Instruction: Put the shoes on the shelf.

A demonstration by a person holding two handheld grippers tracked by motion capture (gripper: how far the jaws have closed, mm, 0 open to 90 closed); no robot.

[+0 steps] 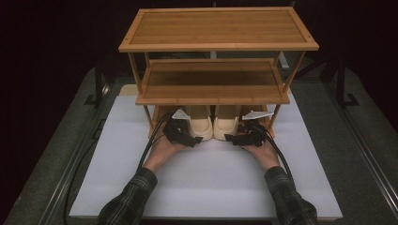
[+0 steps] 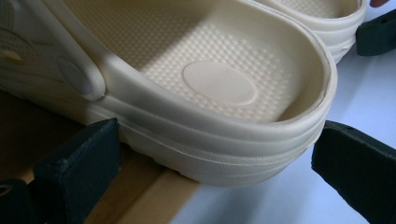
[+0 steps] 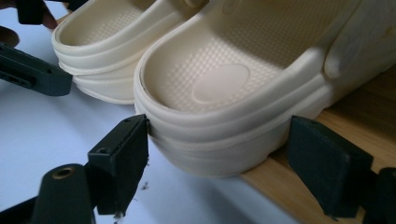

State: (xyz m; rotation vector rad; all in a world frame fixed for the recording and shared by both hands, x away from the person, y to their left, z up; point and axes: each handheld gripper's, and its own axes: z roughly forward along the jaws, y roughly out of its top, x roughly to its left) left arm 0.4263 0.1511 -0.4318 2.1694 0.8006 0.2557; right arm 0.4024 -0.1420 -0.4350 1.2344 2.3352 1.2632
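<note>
Two cream clogs stand side by side on the bottom tier of a bamboo shelf (image 1: pixel 213 47), heels sticking out toward me. My left gripper (image 1: pixel 190 138) straddles the heel of the left clog (image 1: pixel 201 125). In the left gripper view its jaws flank that heel (image 2: pixel 219 88); one pad (image 2: pixel 79 168) touches the sole, and the other pad (image 2: pixel 355 172) sits just beside it. My right gripper (image 1: pixel 234 138) straddles the right clog (image 1: pixel 226 125). In the right gripper view one pad (image 3: pixel 119 163) meets the heel (image 3: pixel 219 84), while the other pad (image 3: pixel 327 163) stands a little off it.
The shelf's middle tier (image 1: pixel 211 96) hangs low over the clogs and both grippers. Shelf legs (image 1: pixel 149 119) stand outside each hand. The bottom board's front edge (image 3: pixel 266 186) lies under the heels. A white mat (image 1: pixel 211 183) covers the table toward me.
</note>
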